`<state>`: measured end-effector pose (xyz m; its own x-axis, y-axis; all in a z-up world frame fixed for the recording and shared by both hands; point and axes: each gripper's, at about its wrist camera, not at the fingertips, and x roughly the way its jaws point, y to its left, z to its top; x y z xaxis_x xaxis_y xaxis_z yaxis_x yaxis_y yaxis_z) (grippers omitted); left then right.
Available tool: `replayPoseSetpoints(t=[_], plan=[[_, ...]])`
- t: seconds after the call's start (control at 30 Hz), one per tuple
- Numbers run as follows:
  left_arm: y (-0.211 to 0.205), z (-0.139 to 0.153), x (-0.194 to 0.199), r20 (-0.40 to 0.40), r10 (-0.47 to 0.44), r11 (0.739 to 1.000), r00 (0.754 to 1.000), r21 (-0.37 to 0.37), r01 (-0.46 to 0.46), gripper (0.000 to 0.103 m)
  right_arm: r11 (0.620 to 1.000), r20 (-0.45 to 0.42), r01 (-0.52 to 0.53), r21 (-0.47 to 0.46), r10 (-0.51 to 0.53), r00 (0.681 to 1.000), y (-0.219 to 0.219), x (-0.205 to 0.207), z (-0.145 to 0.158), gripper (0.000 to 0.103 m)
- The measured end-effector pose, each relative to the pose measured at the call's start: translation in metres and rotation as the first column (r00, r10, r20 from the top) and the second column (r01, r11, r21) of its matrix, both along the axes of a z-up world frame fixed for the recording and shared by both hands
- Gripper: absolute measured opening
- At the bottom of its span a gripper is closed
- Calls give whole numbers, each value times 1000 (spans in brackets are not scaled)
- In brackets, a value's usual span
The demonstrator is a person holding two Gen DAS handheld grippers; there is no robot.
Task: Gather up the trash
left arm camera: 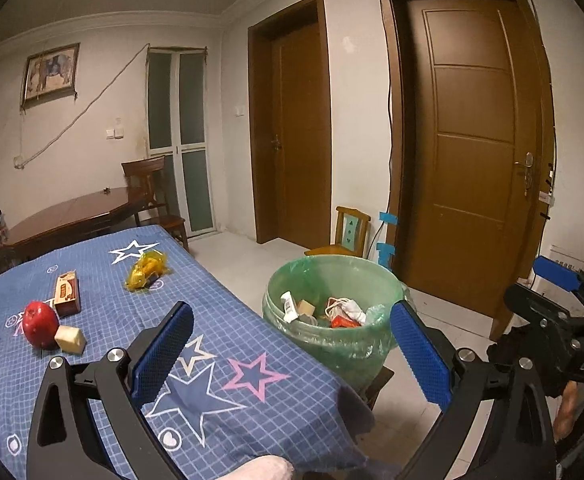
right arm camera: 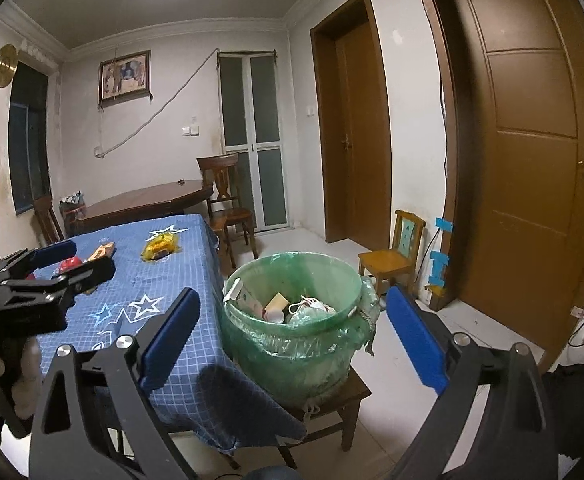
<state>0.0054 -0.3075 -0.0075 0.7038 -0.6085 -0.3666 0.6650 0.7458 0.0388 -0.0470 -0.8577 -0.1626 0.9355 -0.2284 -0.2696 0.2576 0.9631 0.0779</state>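
Left wrist view: left gripper (left arm camera: pixel 292 344) spread wide, pads bare, nothing grasped, above edge of blue tablecloth (left arm camera: pixel 228 344). Bin (left arm camera: pixel 332 344) beyond, trash (left arm camera: pixel 340 310) inside.

Right wrist view: right gripper (right arm camera: pixel 292 332) likewise released, empty, framing bin (right arm camera: pixel 292 344) on stool (right arm camera: pixel 332 400).

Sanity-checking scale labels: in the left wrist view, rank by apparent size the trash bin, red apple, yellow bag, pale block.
1. trash bin
2. yellow bag and red apple: look alike, and the apple is nearer, so unranked
3. pale block
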Motion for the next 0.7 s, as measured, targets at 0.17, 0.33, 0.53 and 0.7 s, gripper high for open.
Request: replayPoseSetpoints(t=[0.17,0.33,0.53,0.7], plan=[[4,3,-6,18,5,1000,1000,-5,-5,98,1000,-7,10,3,-10,1000,2,1,-4,91],[7,5,-8,15,1,1000,1000,-10,0,98,1000,-14,11,3,-11,1000,2,2,-5,92],[4,7,-13,21,-27,1000,999,-6,28,98,999,-21,-33,42,34,999,-2,5,-5,93],[-1,7,-13,20,-35,999,999,4,35,98,999,-24,-30,43,31,999,-3,4,-6,93]])
